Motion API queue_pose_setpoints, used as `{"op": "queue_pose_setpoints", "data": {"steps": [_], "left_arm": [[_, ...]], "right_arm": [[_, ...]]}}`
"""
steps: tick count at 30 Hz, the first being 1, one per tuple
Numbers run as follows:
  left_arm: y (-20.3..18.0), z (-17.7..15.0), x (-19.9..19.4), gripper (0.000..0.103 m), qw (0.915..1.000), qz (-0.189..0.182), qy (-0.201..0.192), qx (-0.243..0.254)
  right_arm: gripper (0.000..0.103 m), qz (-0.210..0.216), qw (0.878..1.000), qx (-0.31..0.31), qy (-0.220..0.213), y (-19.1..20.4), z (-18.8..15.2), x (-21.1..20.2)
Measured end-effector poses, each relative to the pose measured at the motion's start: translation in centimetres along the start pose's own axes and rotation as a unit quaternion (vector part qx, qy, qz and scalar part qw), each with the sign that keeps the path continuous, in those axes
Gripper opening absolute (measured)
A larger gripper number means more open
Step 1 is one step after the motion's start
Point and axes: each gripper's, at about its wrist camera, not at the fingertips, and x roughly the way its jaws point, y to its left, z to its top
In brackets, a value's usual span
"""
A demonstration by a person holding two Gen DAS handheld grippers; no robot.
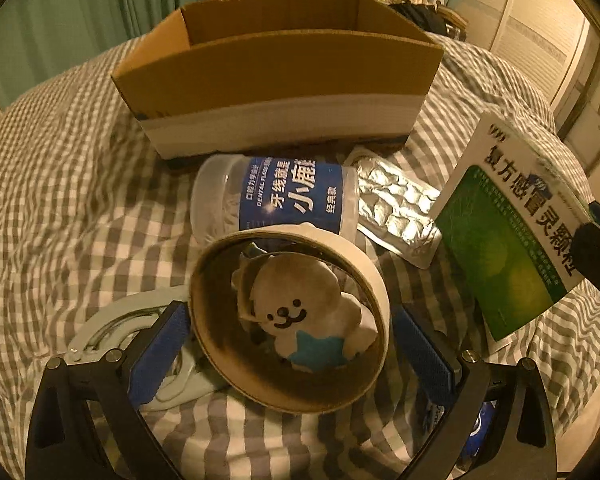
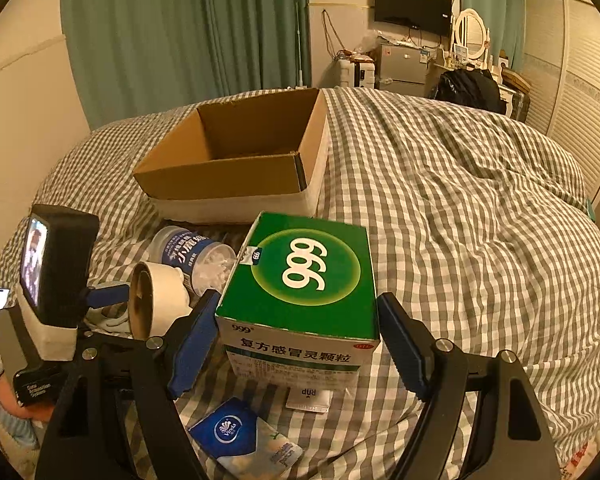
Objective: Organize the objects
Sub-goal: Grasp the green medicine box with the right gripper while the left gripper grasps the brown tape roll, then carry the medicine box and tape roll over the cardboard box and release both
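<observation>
Jaws of my left gripper [image 1: 290, 340] spread around the tape roll [image 1: 290, 316]; right gripper [image 2: 298, 336] jaws spread around the medicine box [image 2: 300, 280], neither clearly touching.

The tape roll [image 1: 290, 320] covered the plush toy's [image 1: 300, 316] edges and the floss jar's [image 1: 276, 196] bottom. Medicine box [image 2: 300, 280] hid most of that small white packet [image 2: 309, 398]; the tissue pack's [image 2: 244, 440] print was blurry.

green curtains [image 2: 188, 28] hang behind my bed. a dark tv [image 2: 412, 2] sits on the far wall, a round mirror [image 2: 471, 34] beside it.
</observation>
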Motion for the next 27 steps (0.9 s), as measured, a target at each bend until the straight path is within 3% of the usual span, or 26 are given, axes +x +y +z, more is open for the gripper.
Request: {"op": "queue_pose_setpoints", "data": {"steps": [5, 10, 17, 21, 27], "left_arm": [[0.1, -0.4, -1.0, 0.09, 0.9998, -0.016, -0.012, 0.009], [0.3, -1.0, -2.8, 0.09, 0.9994, -0.017, -0.027, 0.014], [0.9, -1.1, -6.5, 0.09, 0.998, 0.011, -0.06, 0.012], [2.1, -0.2, -8.6, 0.09, 0.9985, 0.022, -0.049, -0.008], [2.6, 2.8, -12.3, 0.09, 0.9947, 0.038, -0.095, 0.011]], "right_arm": [[0.078, 0.0, 1.0, -0.003, -0.003, 0.2, 0.0, -0.2], [0.078, -0.002, 1.0, -0.012, -0.014, 0.9, 0.0, -1.3], [0.078, -0.005, 0.999, -0.026, -0.045, 2.0, 0.6, -3.9], [0.077, 0.0, 0.997, -0.035, -0.065, 2.7, 1.8, -5.4], [0.077, 0.004, 0.993, -0.048, -0.107, 3.4, 5.3, -7.4]]}}
